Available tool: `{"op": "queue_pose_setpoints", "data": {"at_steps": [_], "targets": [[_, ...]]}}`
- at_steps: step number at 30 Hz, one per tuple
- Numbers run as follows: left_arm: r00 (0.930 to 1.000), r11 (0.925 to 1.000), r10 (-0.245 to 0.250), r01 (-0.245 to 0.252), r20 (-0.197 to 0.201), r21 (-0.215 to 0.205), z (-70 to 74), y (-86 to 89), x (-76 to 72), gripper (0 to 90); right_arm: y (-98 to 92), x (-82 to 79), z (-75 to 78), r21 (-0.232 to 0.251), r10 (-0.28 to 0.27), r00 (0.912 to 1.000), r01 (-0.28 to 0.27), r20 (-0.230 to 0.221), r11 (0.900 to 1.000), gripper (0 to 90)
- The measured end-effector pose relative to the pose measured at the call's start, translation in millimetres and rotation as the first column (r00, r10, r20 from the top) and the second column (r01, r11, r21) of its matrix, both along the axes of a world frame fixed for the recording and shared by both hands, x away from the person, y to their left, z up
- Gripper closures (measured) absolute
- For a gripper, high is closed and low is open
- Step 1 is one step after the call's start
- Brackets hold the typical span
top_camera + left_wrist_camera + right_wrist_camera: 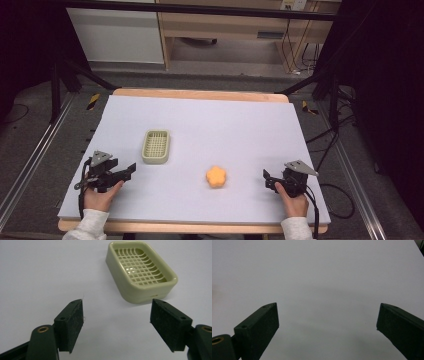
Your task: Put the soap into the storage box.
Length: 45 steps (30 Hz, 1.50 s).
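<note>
Your left gripper and right gripper rest with jaws spread, holding nothing. The pale green rectangular plastic soap dish lies left of centre, long axis running away from you, an orange flower-shaped sponge nearer right. Both sit on a pale lavender mat over a wooden table, grey floor beyond.

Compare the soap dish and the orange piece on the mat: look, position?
The soap dish is pale green, rectangular, with an open grid floor; the orange flower-shaped piece is solid and lobed. The dish is larger and sits nearer the left tongs; the piece lies nearer the right tongs. Both rest untouched on the mat.
</note>
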<state>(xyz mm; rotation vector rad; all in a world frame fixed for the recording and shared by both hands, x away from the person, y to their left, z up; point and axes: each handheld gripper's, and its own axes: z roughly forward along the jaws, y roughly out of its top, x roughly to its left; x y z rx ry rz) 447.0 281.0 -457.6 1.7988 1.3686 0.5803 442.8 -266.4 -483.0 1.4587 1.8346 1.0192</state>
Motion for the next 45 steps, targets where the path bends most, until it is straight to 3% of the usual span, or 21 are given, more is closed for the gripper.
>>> {"op": "queue_pose_setpoints", "data": {"at_steps": [19, 45], "targets": [[0.9989, 0.9989, -0.047, 0.047, 0.007, 0.009, 5.4, -17.0, -3.2, 27.6, 0.5, -0.3, -2.5, -0.014, -0.015, 0.9999, 0.015, -0.005, 1.0, 3.5], [0.9897, 0.9893, -0.142, 0.142, 0.019, 0.036, 17.5, -46.9, -6.2, 27.3, 0.1, -0.5, -2.8, -0.01, -0.025, 0.9997, 0.025, -0.004, 1.0, 4.4]]}}
